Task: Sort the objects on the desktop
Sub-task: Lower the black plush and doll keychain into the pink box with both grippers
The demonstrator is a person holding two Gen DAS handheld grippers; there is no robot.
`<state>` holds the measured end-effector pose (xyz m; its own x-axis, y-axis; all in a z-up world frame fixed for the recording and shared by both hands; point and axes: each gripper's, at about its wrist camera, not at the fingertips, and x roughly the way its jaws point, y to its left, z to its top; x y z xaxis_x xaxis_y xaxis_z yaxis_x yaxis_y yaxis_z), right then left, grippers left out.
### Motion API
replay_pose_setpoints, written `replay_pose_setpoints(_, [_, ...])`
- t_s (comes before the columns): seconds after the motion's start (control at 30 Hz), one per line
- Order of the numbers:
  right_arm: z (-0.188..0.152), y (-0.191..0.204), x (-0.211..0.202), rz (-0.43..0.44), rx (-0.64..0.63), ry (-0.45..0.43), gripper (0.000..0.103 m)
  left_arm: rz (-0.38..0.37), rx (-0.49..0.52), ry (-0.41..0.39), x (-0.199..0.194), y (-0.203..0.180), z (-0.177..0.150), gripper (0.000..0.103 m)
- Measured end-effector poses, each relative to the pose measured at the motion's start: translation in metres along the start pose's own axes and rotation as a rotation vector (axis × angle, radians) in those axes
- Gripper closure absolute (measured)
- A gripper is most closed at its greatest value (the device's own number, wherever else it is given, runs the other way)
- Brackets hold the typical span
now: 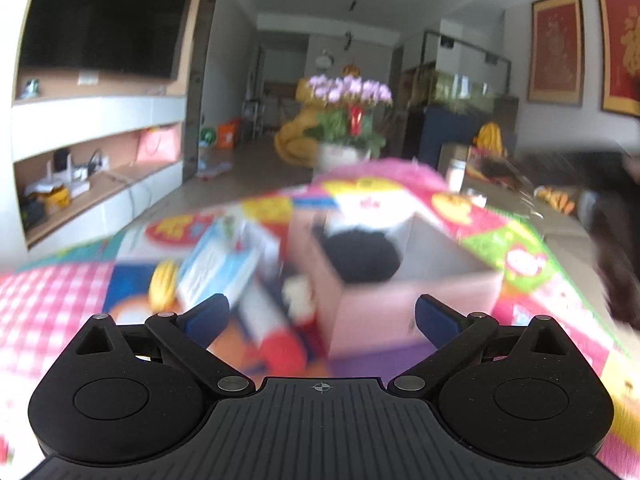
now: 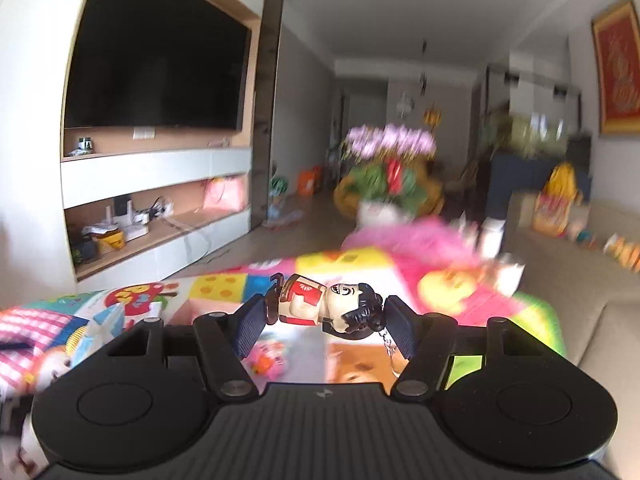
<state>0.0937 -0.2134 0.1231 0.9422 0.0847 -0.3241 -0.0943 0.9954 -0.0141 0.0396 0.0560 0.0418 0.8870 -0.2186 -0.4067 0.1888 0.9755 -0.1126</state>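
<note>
Figurine (image 2: 326, 307) lies clamped sideways in right jaws (left jaws apart above box (image 1: 400, 276)).

Your left gripper (image 1: 322, 316) and right gripper (image 2: 326, 326) are matte black with ribbed bases. Both carry blue finger pads (image 1: 208, 318) and silver pivot screws (image 1: 232, 383).

Home living room. Large wall-mounted TV (image 2: 156, 52) set in built-in shelving unit (image 2: 160, 216) with router and cables, potted pink orchids (image 1: 348, 94) on floor, framed red wall hangings (image 1: 556, 46), colourful children's play mat (image 1: 516, 256).
</note>
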Motion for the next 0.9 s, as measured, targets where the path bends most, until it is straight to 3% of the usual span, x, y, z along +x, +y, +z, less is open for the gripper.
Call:
replay_pose_setpoints(0.17, [0.012,0.01,0.072,0.093,0.092,0.139,0.037,0.02,-0.038,0.022,-0.012,0.018,-0.014,0.001])
replay_pose_setpoints(0.23, [0.014,0.02,0.093,0.072,0.073,0.166,0.032,0.038,-0.062,0.01,-0.015,0.024,-0.018,0.0])
replay_pose_setpoints(0.3, [0.01,0.036,0.1,0.062,0.039,0.17,0.032,0.045,-0.094,-0.001,-0.012,0.027,-0.018,0.0])
replay_pose_setpoints(0.5, [0.005,0.068,0.124,0.15,-0.012,0.262,0.032,0.033,-0.158,-0.002,-0.004,0.039,-0.026,0.0])
replay_pose_setpoints(0.63, [-0.008,0.1,0.146,0.173,-0.144,0.323,0.032,0.017,-0.166,0.014,0.002,0.039,-0.032,0.0])
replay_pose_setpoints(0.73, [-0.024,0.117,0.167,0.138,-0.234,0.397,0.03,0.005,-0.161,0.019,0.003,0.038,-0.034,0.0])
replay_pose_setpoints(0.9, [-0.024,0.099,0.161,0.157,-0.165,0.463,0.035,-0.009,-0.211,0.026,0.003,0.045,-0.035,0.0])
